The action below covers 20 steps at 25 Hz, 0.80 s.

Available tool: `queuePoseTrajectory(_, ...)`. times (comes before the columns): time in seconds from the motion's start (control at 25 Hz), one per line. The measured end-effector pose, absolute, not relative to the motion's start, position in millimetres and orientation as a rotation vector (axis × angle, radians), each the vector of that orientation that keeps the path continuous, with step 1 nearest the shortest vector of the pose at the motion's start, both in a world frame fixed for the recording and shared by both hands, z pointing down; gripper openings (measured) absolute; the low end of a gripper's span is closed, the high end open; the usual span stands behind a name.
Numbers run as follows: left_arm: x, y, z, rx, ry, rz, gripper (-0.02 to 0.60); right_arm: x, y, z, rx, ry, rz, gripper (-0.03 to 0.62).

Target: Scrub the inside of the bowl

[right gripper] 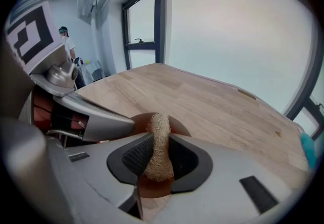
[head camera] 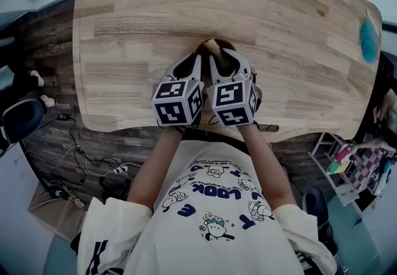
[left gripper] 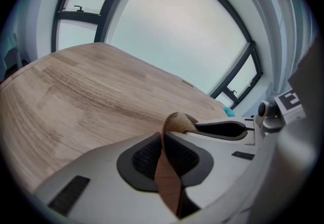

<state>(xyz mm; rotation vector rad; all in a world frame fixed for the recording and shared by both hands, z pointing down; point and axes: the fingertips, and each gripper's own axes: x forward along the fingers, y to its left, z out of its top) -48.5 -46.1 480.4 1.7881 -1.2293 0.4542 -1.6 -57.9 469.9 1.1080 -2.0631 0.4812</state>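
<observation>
Both level, side by side | left gripper (left gripper: 168, 157) — clamps bowl (left gripper: 169, 187) rim | right gripper (right gripper: 157, 160) — clamps scrubber (right gripper: 159, 132)

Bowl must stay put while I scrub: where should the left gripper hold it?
The bowl's left rim, from above and the near side, one jaw inside, one outside: the thin upright wall fits between the pads. The left gripper is clamped there now.

Right gripper (right gripper: 159, 156) pinches loofah scrubber (right gripper: 158, 139) above brown bowl (right gripper: 179, 127) on wooden table (right gripper: 217, 104).
</observation>
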Motion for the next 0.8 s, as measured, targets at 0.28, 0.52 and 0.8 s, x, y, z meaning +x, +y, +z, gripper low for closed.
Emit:
queuePoseTrajectory(0.28,-51,-31,482,1.675,-1.297,0.325,0.054,4,-54,470,1.181,-2.037,0.663,0.087)
queuePoseTrajectory(0.52,-50,-22,483,1.597,-1.337,0.226,0.055,16,-50,474,1.309,-1.962,0.901,0.087)
queuePoseTrajectory(0.8,-41,-9,483,1.627,-1.355,0.288,0.077,18,-46,474,1.309,-1.965,0.971,0.087)
